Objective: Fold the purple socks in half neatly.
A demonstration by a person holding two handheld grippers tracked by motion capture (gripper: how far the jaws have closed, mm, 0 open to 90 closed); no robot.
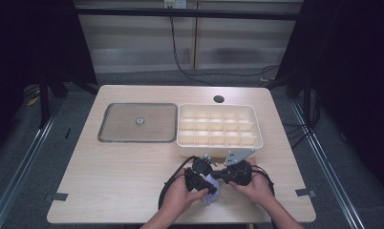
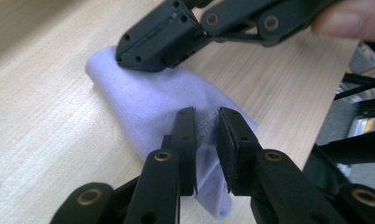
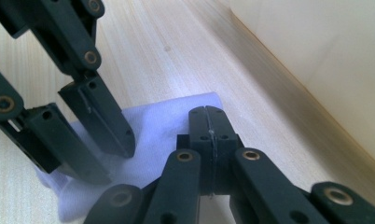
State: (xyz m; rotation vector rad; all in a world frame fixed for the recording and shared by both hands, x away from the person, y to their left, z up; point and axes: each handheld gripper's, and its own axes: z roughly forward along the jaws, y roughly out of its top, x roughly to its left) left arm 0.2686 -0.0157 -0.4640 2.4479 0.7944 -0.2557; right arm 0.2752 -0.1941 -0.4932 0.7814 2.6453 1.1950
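On the table (image 1: 118, 167), a folded lilac cloth (image 2: 162, 100).

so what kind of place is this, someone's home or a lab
Most likely a lab or recording rig, not a home: a bare wooden table fenced by dark metal frame posts, loose cables on the floor, and a person working hand-held grippers on a white cloth.

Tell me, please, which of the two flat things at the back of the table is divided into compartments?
The white tray on the right: a grid of walls splits it into many cells. The grey lid to its left is one flat panel with a small centre knob.
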